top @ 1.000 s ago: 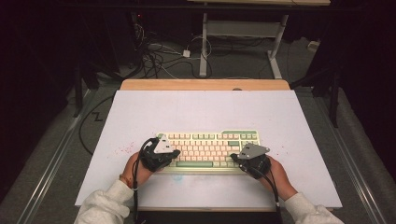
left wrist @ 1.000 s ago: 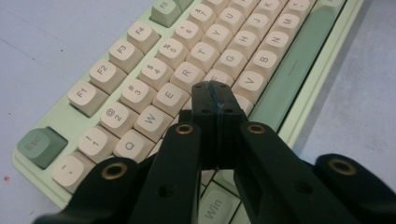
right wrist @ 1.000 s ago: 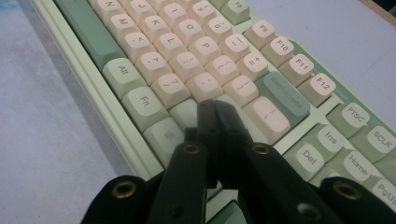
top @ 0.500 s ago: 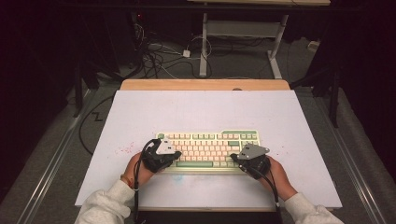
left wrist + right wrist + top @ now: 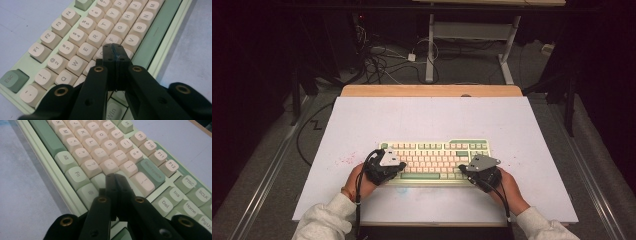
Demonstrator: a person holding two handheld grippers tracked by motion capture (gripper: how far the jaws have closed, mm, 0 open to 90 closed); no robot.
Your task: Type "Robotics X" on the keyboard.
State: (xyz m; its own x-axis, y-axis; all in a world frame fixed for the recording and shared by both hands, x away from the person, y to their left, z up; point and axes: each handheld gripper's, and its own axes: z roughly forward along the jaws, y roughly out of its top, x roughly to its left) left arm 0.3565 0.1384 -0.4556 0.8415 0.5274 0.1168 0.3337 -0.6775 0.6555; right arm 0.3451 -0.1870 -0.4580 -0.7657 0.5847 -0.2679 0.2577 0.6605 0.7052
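A: Near edge first. What's at the bottom of the high view?

B: Two forearms in pale sleeves (image 5: 328, 221), a hand on each tool. Left gripper (image 5: 398, 172) sits low and left of centre, right gripper (image 5: 466, 170) low and right of centre. Both carry a grey three-cornered plate on top.

A: Tongs state?

B: Both pressed together, nothing held. In the left gripper view the left gripper (image 5: 115, 47) has its black jaws meeting at mid-frame, pad against pad. Same in the right gripper view: the right gripper (image 5: 114, 176) is closed, tips together.

A: And the keyboard?

B: Mint-green and cream mechanical keyboard (image 5: 437, 150), lying flat, lower centre of the high view, on the white tabletop (image 5: 427, 117). Left tips are over its left end, right tips over its right end.

A: Which keys?

B: Left tips sit over the letter block in the left gripper view, near the V key (image 5: 131, 40) (contact or hover, cannot tell). Right tips are just below the cream key under the Backspace key (image 5: 152, 171) in the right gripper view.

A: Farther out?

B: Faint red specks (image 5: 344, 161) on the tabletop left of the keyboard, a wooden strip (image 5: 432, 90) along the far edge, then tangled cables (image 5: 377, 57) on the floor at the upper left.
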